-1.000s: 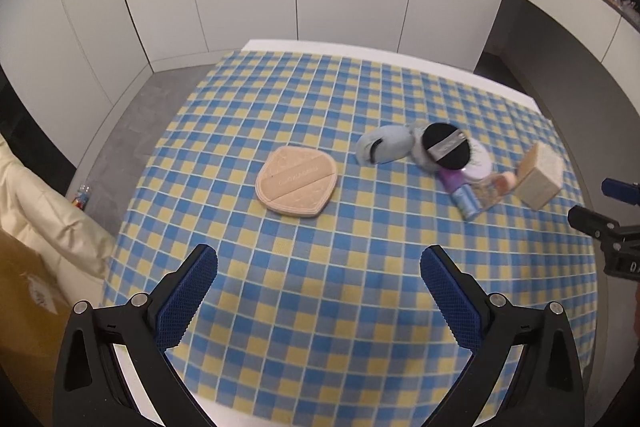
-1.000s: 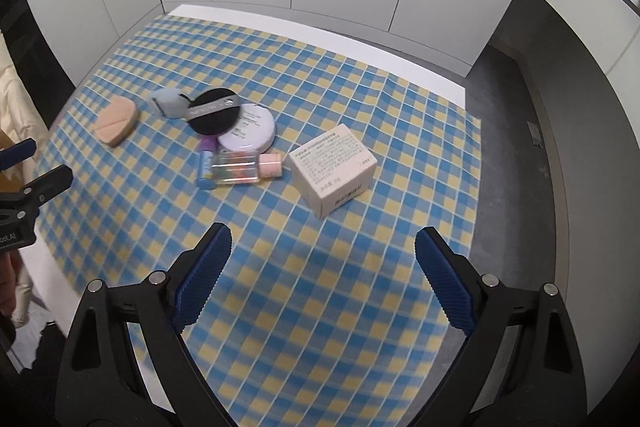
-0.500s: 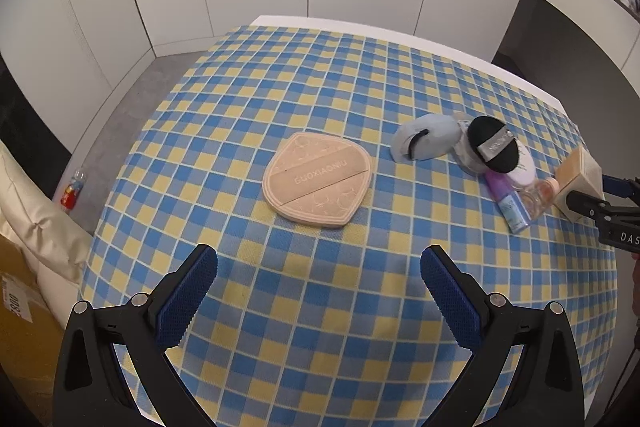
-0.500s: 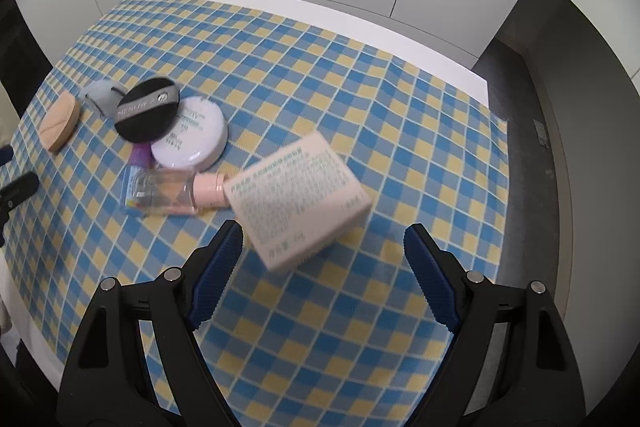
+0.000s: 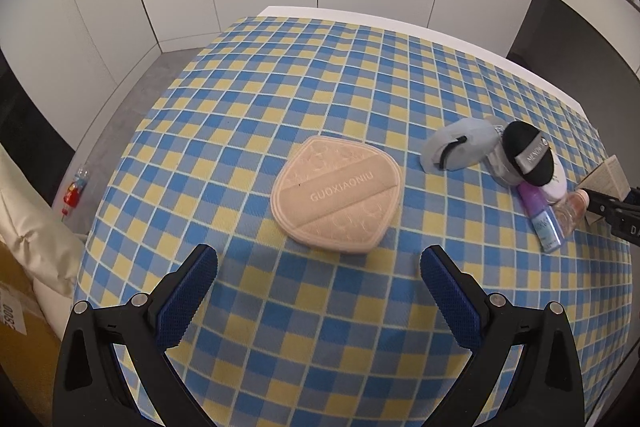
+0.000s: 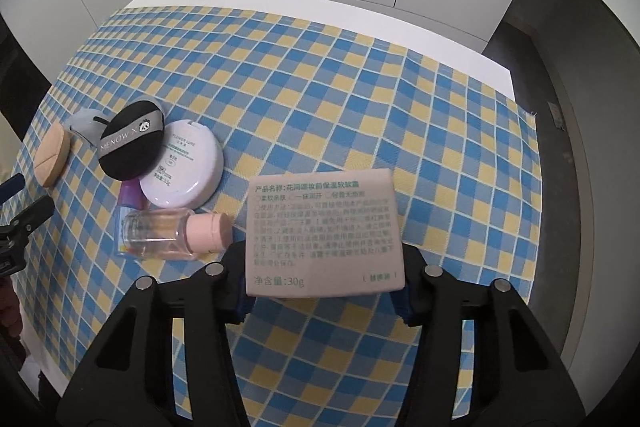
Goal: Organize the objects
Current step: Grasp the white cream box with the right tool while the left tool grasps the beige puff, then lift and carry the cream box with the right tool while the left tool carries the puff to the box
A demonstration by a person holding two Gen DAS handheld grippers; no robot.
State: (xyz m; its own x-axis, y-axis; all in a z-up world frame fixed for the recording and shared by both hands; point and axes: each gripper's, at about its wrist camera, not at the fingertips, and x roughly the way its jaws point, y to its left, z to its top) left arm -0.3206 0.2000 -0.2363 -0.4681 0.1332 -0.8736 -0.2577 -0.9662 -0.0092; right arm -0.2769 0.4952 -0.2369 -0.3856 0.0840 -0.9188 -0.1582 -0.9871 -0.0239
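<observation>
Right tool (image 6: 322, 293) clenched a square cardboard box (image 6: 322, 231) printed "30g". Left tool (image 5: 318, 277) hung released above a beige quilted puff (image 5: 336, 199) stamped "GUOXIAONIU".

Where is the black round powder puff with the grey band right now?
In the right wrist view the black round powder puff lies at the left of the checked tablecloth, overlapping the white round compact, with a grey puff behind it.
</observation>
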